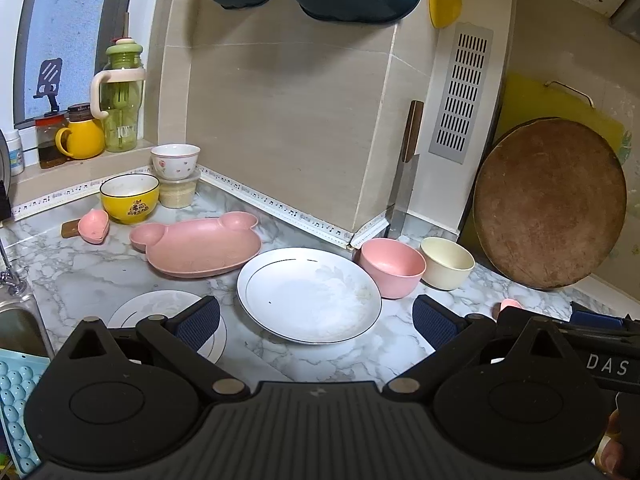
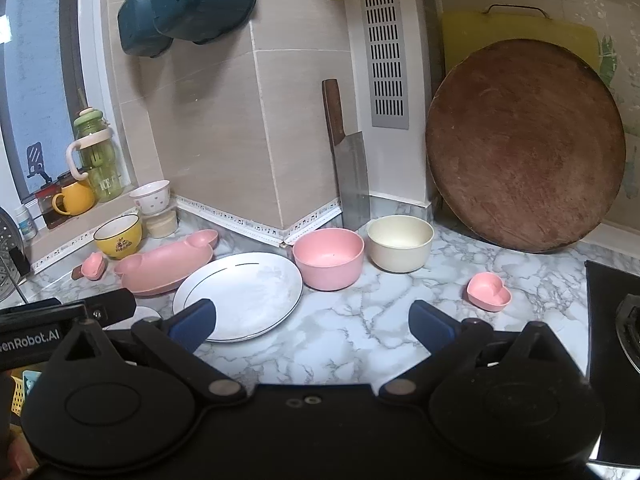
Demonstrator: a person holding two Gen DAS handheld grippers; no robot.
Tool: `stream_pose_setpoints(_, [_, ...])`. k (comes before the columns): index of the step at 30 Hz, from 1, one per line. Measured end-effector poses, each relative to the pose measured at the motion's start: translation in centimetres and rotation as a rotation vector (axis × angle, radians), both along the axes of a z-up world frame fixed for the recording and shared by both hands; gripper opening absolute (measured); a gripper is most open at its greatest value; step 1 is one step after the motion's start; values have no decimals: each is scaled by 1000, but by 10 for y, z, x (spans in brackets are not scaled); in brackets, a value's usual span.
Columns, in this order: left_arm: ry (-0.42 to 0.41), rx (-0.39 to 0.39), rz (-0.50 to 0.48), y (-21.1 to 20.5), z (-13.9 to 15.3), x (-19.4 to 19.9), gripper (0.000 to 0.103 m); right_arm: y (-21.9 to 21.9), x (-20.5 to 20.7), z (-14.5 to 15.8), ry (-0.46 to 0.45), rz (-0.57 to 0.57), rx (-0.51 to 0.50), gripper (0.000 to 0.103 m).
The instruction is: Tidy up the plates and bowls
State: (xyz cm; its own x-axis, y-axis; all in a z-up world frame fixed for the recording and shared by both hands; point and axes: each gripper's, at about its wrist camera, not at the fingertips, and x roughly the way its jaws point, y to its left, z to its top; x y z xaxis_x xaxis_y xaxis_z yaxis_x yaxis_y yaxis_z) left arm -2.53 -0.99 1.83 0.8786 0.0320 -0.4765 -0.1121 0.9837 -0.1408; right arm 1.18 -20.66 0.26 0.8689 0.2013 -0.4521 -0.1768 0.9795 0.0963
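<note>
Both grippers hover above the marble counter (image 2: 360, 332) with nothing between their fingers. The left gripper (image 1: 316, 320) has its blue-padded fingers spread wide; the right gripper (image 2: 312, 322) likewise stands with fingers spread apart, empty. The large white plate (image 1: 310, 294) lies flat on the counter directly ahead of the left gripper. A second white plate (image 1: 160, 308) lies to its left, partly hidden behind the left finger and near the sink (image 1: 16, 328). The pink bear-shaped plate (image 1: 198, 246) sits behind these, its right edge just beside the large white plate; whether they touch cannot be told. The pink bowl (image 1: 392, 266) stands upright at the right of the large white plate, and the cream bowl (image 1: 447, 263) stands just beside it, both close to the wall corner. A yellow bowl (image 1: 129, 198) stands at the back left, with a white patterned bowl (image 1: 175, 161) set on top of a lidded container (image 1: 178, 194) beside it. One small pink heart-shaped dish (image 2: 489, 291) lies alone at the right of the counter; another small pink dish (image 1: 94, 226) lies left of the bear plate. A round wooden board (image 2: 524, 144) leans on the wall, and a cleaver (image 2: 348, 172) stands upright against the corner.
</note>
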Motion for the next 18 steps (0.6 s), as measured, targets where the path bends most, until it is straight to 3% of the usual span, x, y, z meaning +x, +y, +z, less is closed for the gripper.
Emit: stream_pose_setpoints(18, [-8,23,1,2,3,-1,103,0,-2,4,-17,10,-5,103])
